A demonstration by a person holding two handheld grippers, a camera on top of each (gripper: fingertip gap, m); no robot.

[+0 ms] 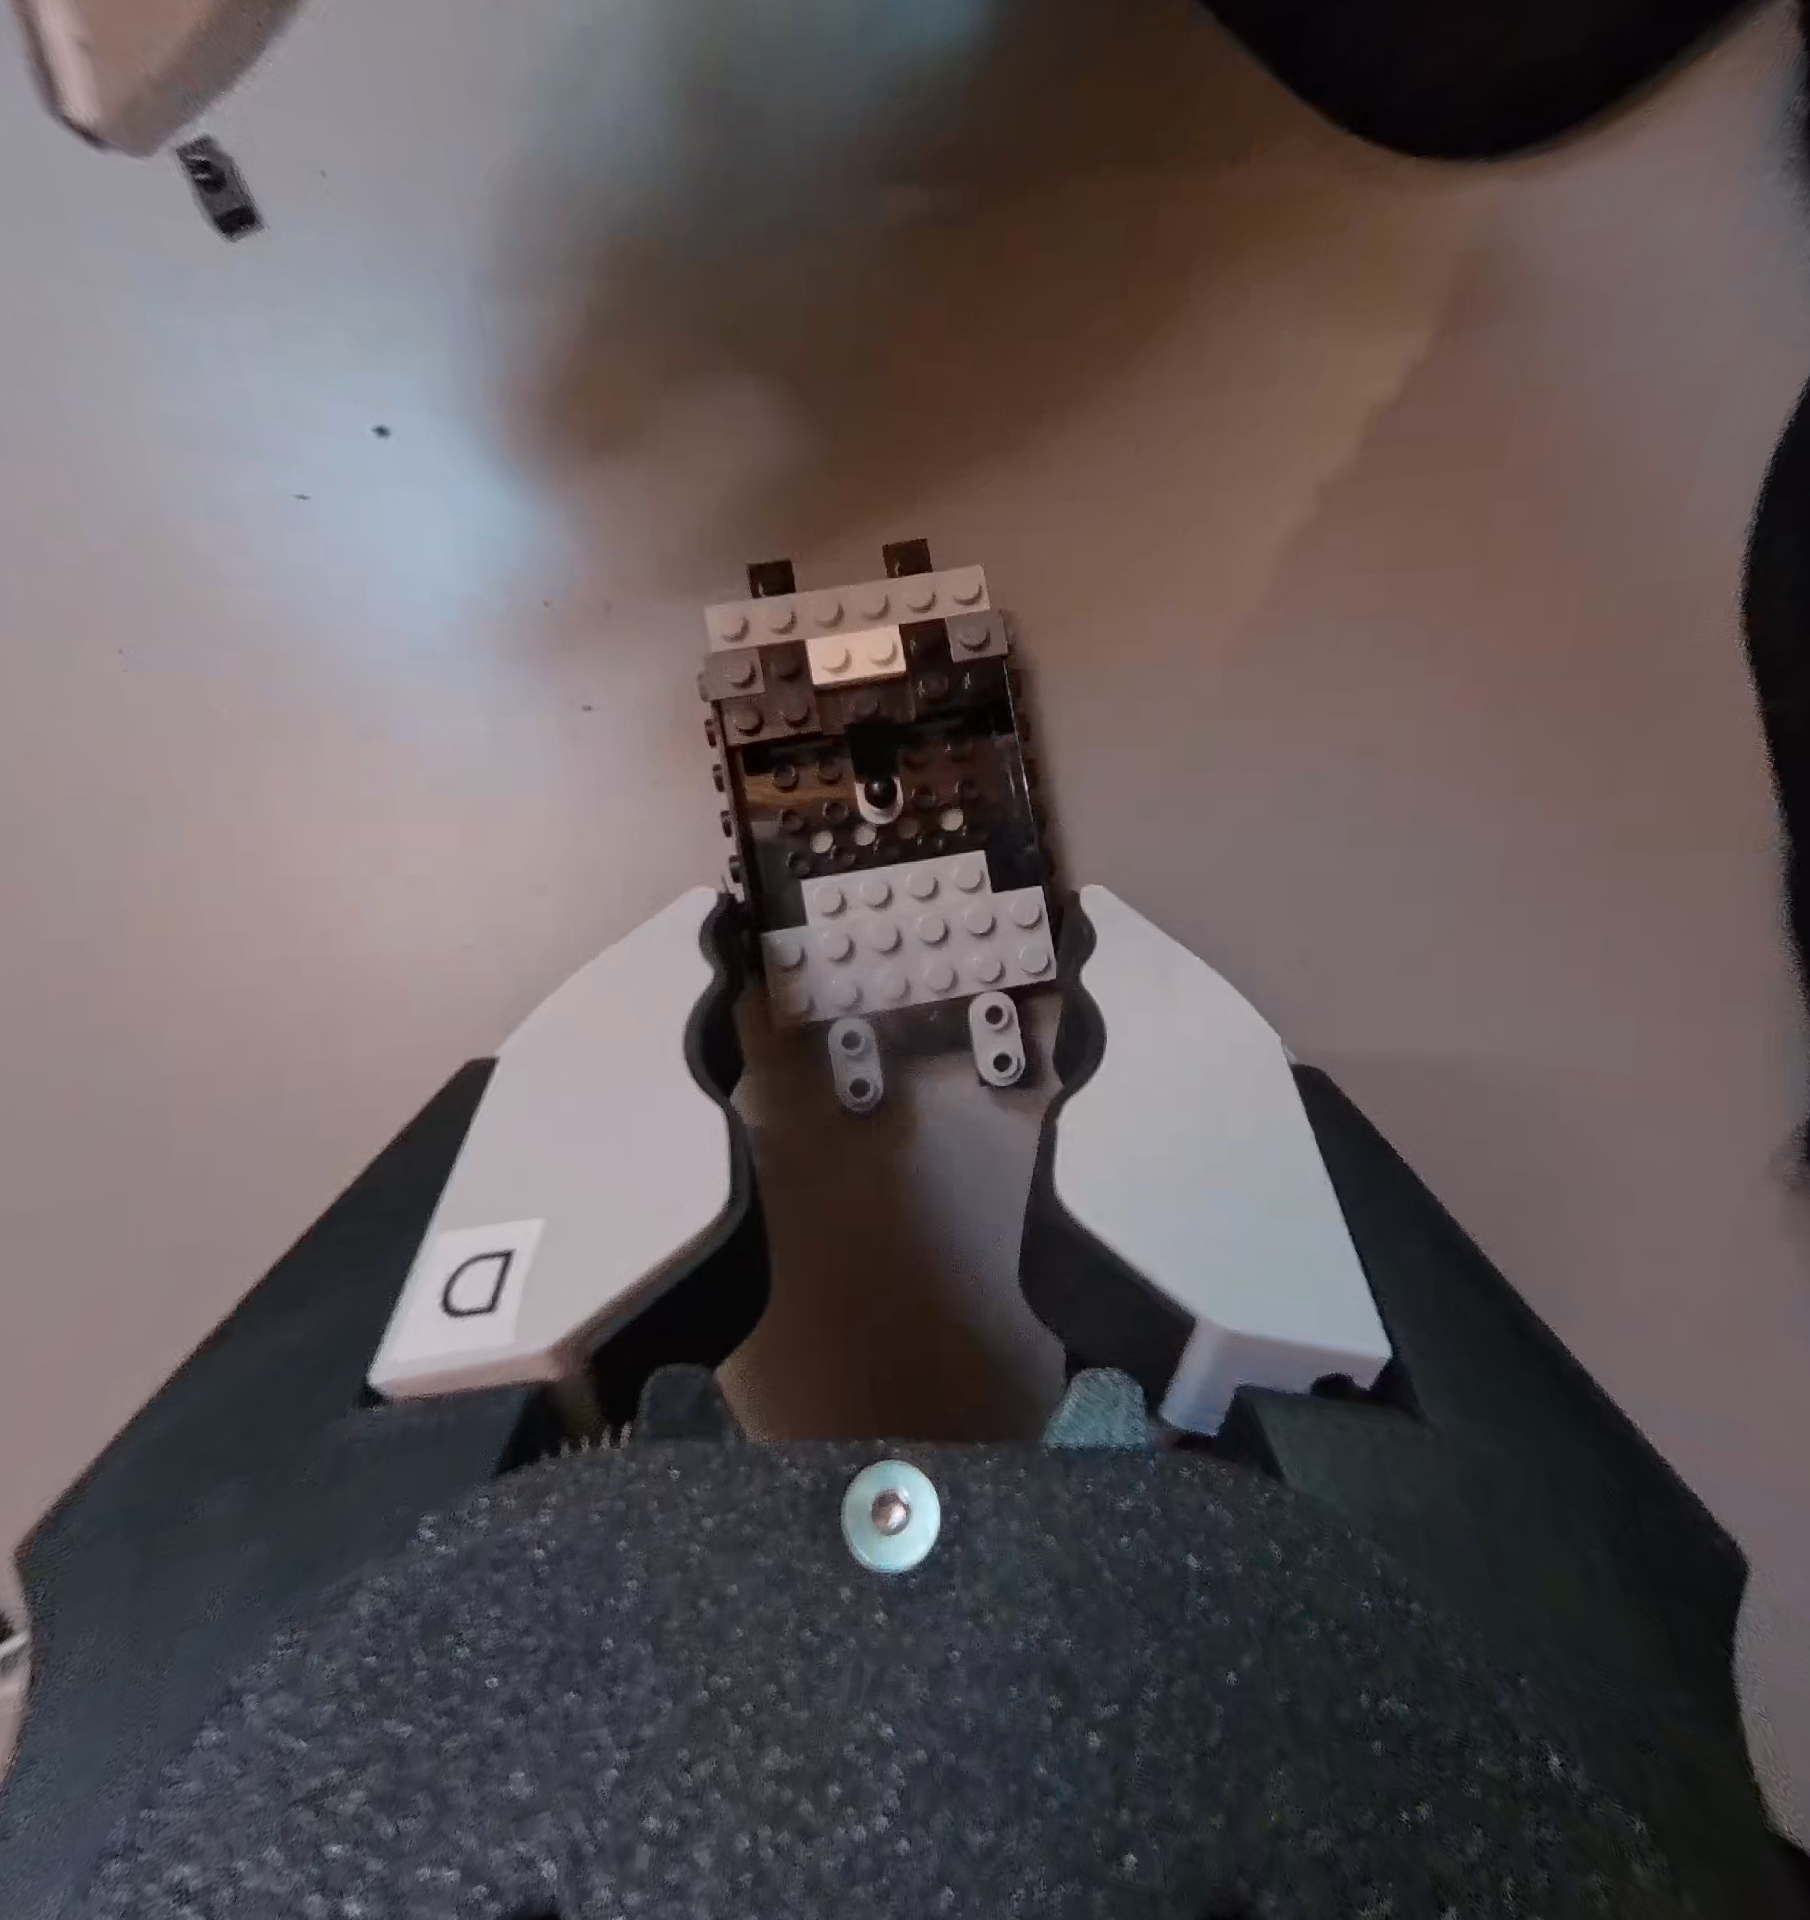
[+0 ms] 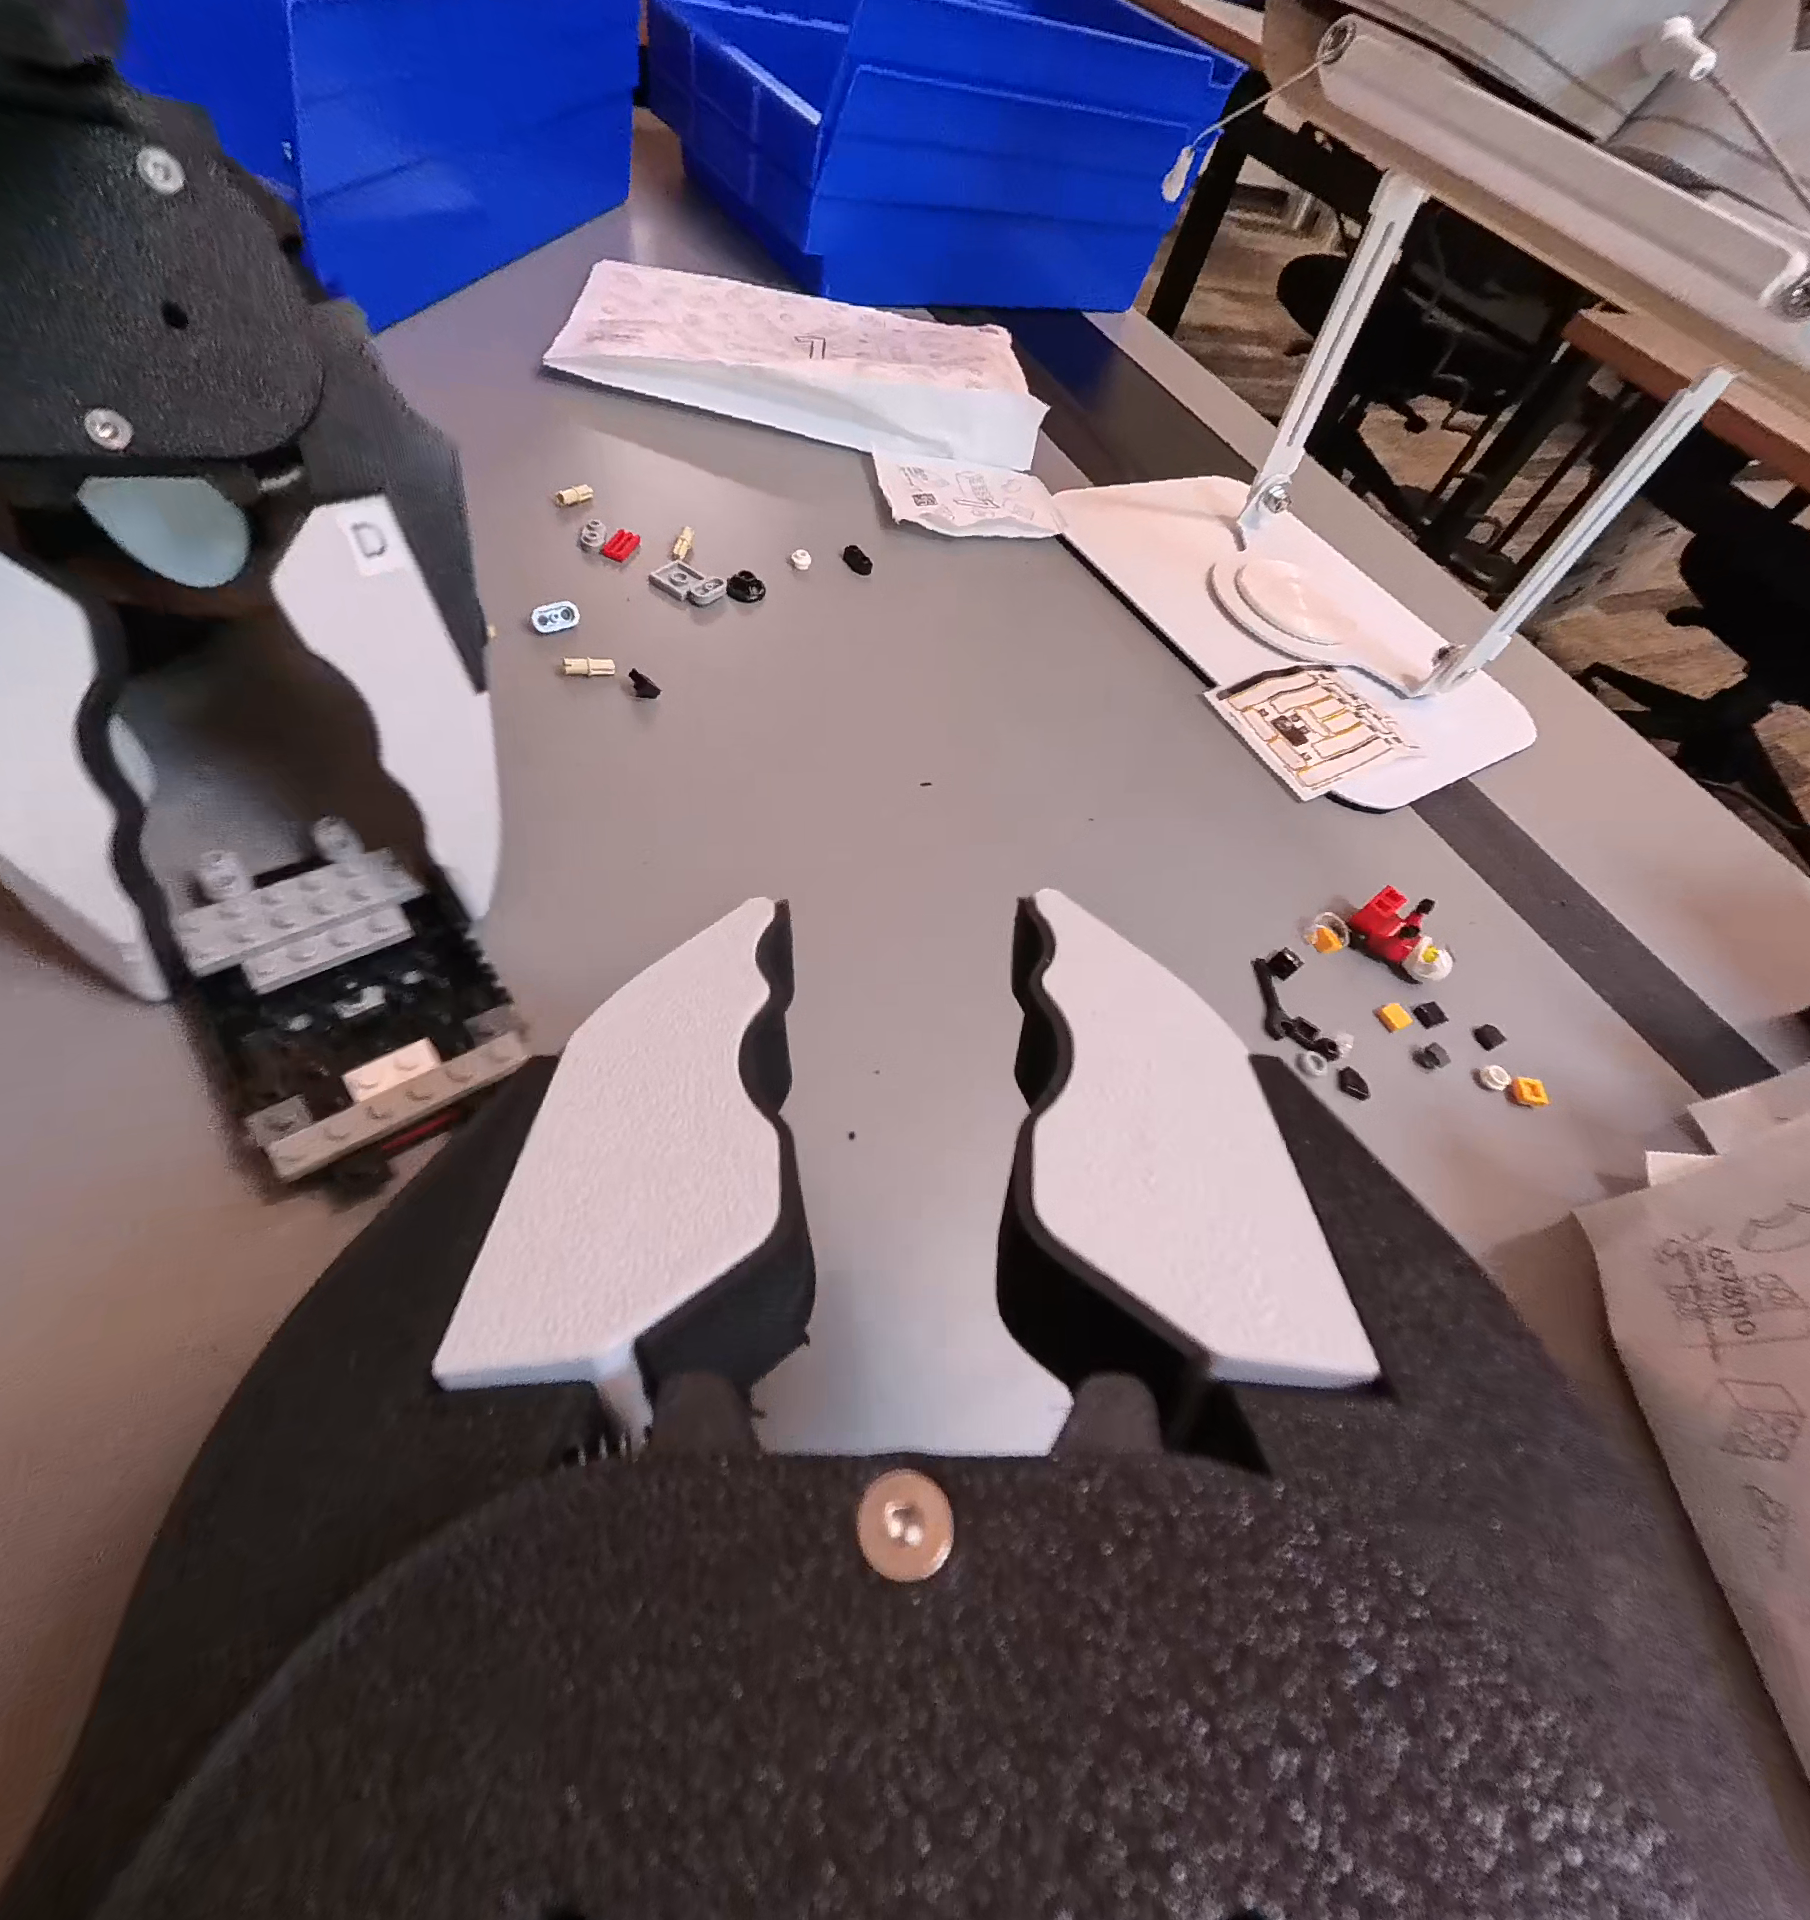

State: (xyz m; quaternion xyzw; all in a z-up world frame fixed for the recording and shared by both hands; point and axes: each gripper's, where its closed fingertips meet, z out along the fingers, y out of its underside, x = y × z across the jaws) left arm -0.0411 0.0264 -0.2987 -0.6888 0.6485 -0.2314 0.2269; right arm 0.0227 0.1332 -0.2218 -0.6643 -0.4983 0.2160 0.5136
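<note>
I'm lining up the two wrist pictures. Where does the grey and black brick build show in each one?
Left wrist view: the brick build sits at centre, its near end between the left claw's fingertips.
Right wrist view: the same build lies at lower left on the grey table, under the left claw.
Shared landmark: the light grey studded plate at the build's clawed end.
</note>
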